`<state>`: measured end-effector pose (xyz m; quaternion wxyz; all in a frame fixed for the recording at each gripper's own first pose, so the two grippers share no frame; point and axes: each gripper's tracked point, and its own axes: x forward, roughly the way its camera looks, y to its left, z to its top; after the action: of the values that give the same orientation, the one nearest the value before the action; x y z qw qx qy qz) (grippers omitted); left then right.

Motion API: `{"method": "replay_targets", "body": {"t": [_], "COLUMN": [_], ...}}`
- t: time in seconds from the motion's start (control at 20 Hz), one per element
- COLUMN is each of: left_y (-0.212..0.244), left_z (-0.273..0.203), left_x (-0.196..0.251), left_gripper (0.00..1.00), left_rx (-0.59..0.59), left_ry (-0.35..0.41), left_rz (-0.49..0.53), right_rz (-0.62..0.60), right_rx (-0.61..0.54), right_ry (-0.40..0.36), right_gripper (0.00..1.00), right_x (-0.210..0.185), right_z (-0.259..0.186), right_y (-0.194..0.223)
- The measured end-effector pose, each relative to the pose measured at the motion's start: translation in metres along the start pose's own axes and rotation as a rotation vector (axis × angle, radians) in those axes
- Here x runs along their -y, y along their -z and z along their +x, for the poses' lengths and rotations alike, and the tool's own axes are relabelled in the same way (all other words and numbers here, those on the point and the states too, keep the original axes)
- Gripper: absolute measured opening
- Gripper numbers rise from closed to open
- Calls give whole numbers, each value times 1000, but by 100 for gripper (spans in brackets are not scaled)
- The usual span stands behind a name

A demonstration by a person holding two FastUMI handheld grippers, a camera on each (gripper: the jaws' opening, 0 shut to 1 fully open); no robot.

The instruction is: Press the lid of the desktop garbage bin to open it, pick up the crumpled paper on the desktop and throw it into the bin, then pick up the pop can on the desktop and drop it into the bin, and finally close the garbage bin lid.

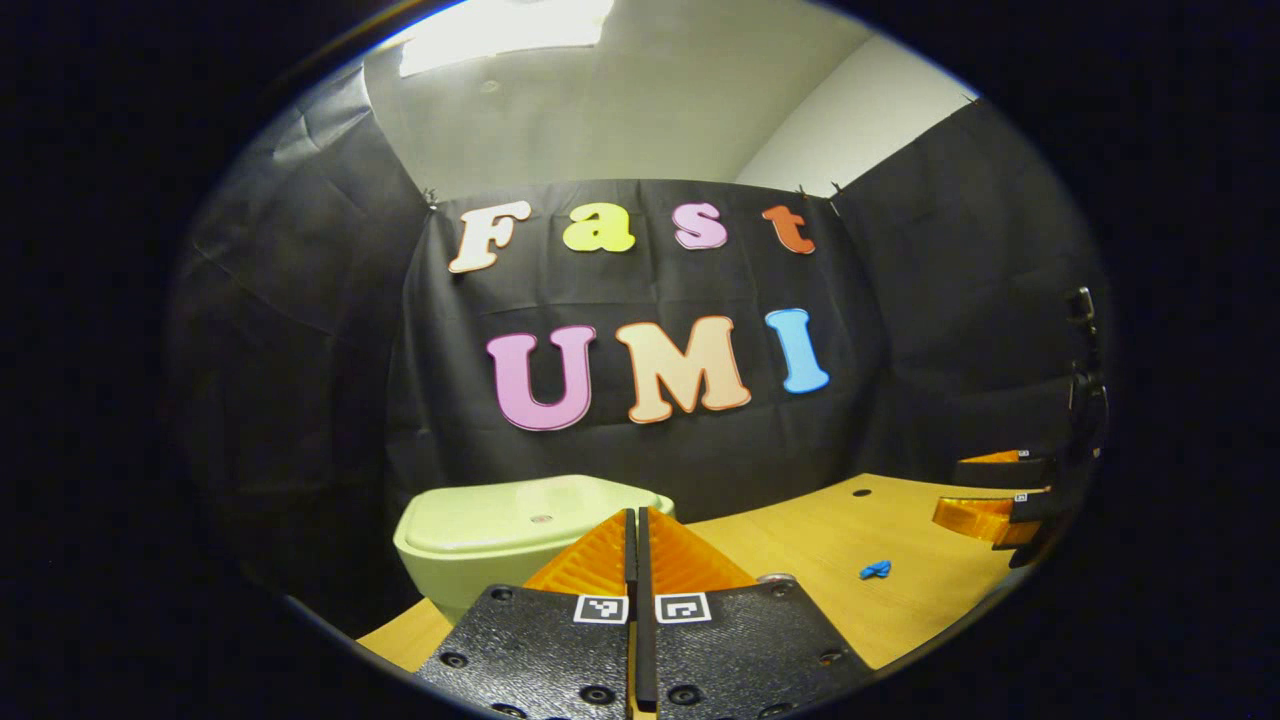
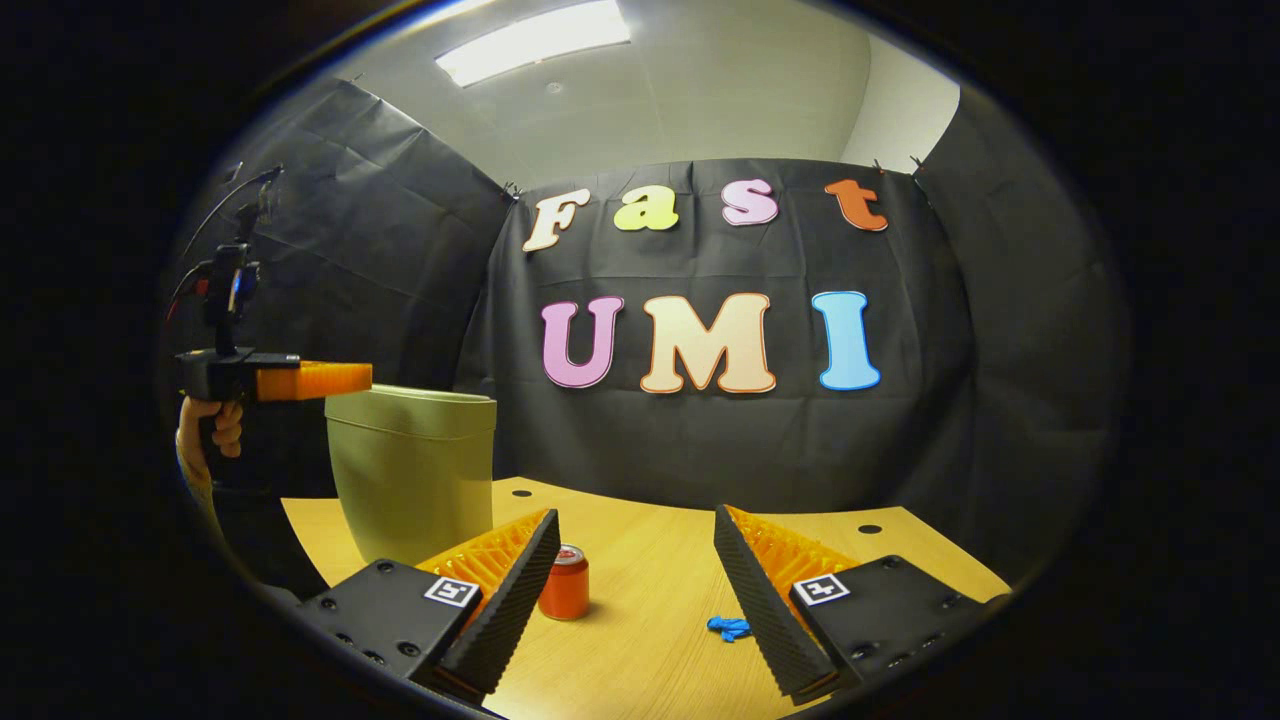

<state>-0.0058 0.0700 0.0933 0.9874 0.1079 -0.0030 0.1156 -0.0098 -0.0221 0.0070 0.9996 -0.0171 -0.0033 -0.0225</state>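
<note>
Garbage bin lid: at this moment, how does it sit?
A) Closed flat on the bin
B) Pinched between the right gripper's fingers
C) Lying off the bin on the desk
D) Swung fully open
A. In the left gripper view the lid lies flat on the garbage bin, and the left gripper, fingers together, sits just above and in front of it; the right gripper stands open over the desk.

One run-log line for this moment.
left gripper: shut, above closed bin lid | right gripper: open, empty | pop can, blue paper: on table
</note>
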Motion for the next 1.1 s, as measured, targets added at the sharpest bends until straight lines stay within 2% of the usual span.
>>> {"method": "replay_targets", "body": {"t": [0.2, 0.4, 0.45, 0.7, 1.1], "left_y": [-10, -1, 5, 24, 28], "left_z": [8, 16, 18, 24, 25], "left_x": [-36, -52, -51, -58, -60], "left_gripper": [0, 0, 0, 0, 0], "left_rx": [15, -14, -28, -81, -90], "left_ry": [-90, -124, -126, -144, -134], "left_rz": [-2, -6, -11, -31, -46], "right_rz": [7, 1, 6, 7, 15], "right_rx": [1, -6, -10, -16, -31], "right_ry": [-4, -1, -6, -10, -10], "right_gripper": [98, 98, 100, 98, 98], "right_x": [0, 3, 2, 2, 4], "right_z": [-1, 1, 2, 2, 6], "right_y": [-1, 2, 4, 6, 12]}}
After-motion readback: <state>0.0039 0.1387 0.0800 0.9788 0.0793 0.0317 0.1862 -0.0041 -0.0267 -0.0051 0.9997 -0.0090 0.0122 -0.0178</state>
